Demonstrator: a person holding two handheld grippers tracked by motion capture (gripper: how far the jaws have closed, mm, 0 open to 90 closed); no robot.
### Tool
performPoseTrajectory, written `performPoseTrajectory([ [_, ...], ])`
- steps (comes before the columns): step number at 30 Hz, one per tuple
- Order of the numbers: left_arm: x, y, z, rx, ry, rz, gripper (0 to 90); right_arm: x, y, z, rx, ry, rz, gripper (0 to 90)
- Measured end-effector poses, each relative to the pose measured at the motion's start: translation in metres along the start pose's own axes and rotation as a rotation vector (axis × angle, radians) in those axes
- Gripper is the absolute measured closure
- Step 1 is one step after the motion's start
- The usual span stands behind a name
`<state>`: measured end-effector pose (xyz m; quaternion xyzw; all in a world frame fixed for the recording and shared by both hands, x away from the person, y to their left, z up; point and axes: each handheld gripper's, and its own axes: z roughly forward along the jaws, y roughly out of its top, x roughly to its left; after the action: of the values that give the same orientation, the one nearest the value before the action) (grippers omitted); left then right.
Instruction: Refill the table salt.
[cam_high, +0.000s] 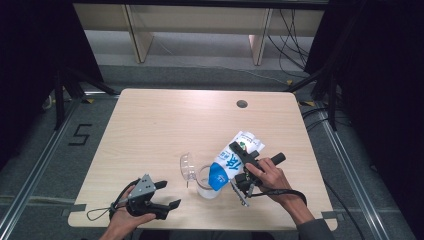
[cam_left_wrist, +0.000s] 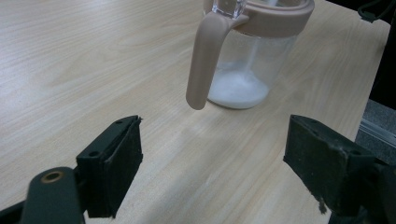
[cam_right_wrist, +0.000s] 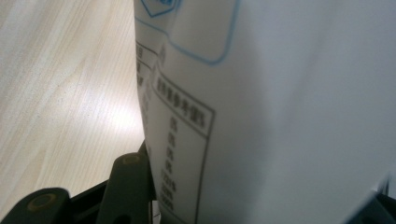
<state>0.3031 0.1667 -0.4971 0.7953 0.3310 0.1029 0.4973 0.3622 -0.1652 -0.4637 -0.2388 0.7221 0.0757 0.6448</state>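
A white and blue carton (cam_high: 227, 164) hangs tilted, its blue top end down over the mouth of a clear jug (cam_high: 206, 186). My right gripper (cam_high: 240, 159) is shut on the carton's sides, and its printed white panel (cam_right_wrist: 280, 112) stands close up between the jaws. The jug (cam_left_wrist: 247, 70) has a beige handle and rim, and a little white liquid lies at its bottom. Its clear lid (cam_high: 187, 166) is flipped open to the left. My left gripper (cam_high: 169, 194) rests near the table's front edge, left of the jug. It is open (cam_left_wrist: 219, 168) with nothing between its pads.
The light wooden table (cam_high: 165, 125) has a small round hole (cam_high: 242, 104) near its far edge. Dark stands and cables surround the table on the floor. A black cable trails from each gripper.
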Motion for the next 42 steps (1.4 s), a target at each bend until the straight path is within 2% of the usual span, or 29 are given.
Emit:
performPoseTrajectory([
  [2,0.0005,0.0002,-0.0002,0.001,0.0,0.009,18.4,0.0,-0.0001,-0.0001,0.001,0.001,-0.001,53.4],
  [3,0.0016,0.0006,-0.0003,0.001,-0.002,0.027,18.4,-0.0003,-0.0002,0.0001,0.0,-0.002,-0.001,53.4],
  [5,0.0016,0.0006,-0.0003,0.001,-0.001,0.027,18.5,-0.0017,-0.0003,0.0009,-0.011,0.001,-0.019,53.5],
  [7,0.0014,0.0006,-0.0003,0.001,-0.002,0.025,18.5,-0.0014,-0.0004,0.0006,-0.006,-0.002,-0.015,53.7],
  [8,0.0,0.0,0.0,0.001,0.001,0.0,18.5,-0.0016,-0.0004,0.0005,-0.005,-0.003,-0.018,53.8],
  [9,0.001,0.0004,-0.0002,0.001,-0.001,0.021,18.5,-0.0018,-0.0005,0.0005,-0.005,-0.002,-0.019,53.9],
  [10,0.0011,0.0005,-0.0002,0.002,-0.001,0.021,18.5,-0.0018,-0.0004,0.0004,-0.004,-0.003,-0.019,54.0],
  [11,0.0002,0.0,0.0,0.0,0.001,0.002,18.5,-0.0018,-0.0004,0.0004,-0.004,-0.003,-0.019,54.1],
  [12,0.0015,0.0006,-0.0003,0.001,-0.002,0.026,18.5,-0.0017,-0.0003,0.0004,-0.003,-0.002,-0.017,54.1],
  [13,0.0015,0.0006,-0.0003,0.002,-0.001,0.026,18.5,-0.0022,-0.0001,0.0008,-0.008,-0.005,-0.031,54.3],
  [15,0.0015,0.0006,-0.0004,0.002,-0.002,0.026,18.5,-0.0004,-0.0002,-0.0002,0.006,-0.007,-0.009,54.4],
  [16,0.0002,0.0,-0.0001,0.0,0.001,0.002,18.5,-0.0004,-0.0002,-0.0002,0.006,-0.006,-0.009,54.5],
  [17,0.0002,0.0,-0.0001,0.0,0.001,0.002,18.5,-0.0005,-0.0001,-0.0002,0.007,-0.006,-0.01,54.5],
  [18,0.0004,0.0002,-0.0001,0.0,0.001,0.007,18.5,-0.0007,-0.0002,-0.0001,0.005,-0.007,-0.008,54.6],
  [19,0.0016,0.0007,-0.0004,0.001,-0.001,0.028,18.5,-0.0009,-0.0002,-0.0001,0.005,-0.007,-0.008,54.7],
  [20,0.0015,0.0007,-0.0004,0.001,-0.001,0.026,18.5,-0.0022,-0.0002,0.0008,-0.007,-0.003,-0.024,54.8],
  [23,0.0015,0.0006,-0.0004,0.001,-0.001,0.027,18.5,-0.0013,-0.0006,-0.0004,0.011,-0.004,-0.009,54.9],
  [24,0.0015,0.0007,-0.0004,0.001,-0.002,0.027,18.5,-0.0041,-0.0004,0.0004,-0.006,-0.018,-0.043,55.0],
  [25,0.0001,0.0001,-0.0002,0.0,0.001,0.002,18.5,-0.0055,-0.0002,0.0011,-0.017,-0.021,-0.063,55.1],
  [26,0.0006,0.0002,-0.0003,0.0,0.001,0.009,18.5,-0.0063,0.0,0.0015,-0.023,-0.022,-0.077,55.1],
  [28,0.0014,0.0007,-0.0008,0.003,0.004,0.026,18.5,-0.0063,-0.0002,0.0016,-0.022,-0.018,-0.081,55.2],
  [39,0.0017,0.0006,-0.0003,0.001,-0.002,0.026,18.5,-0.0068,-0.0005,0.0012,-0.022,-0.024,-0.082,55.8],
  [42,0.0017,0.0006,-0.0003,0.002,-0.002,0.027,18.5,-0.0064,-0.0009,0.002,-0.036,-0.03,-0.079,55.8],
])
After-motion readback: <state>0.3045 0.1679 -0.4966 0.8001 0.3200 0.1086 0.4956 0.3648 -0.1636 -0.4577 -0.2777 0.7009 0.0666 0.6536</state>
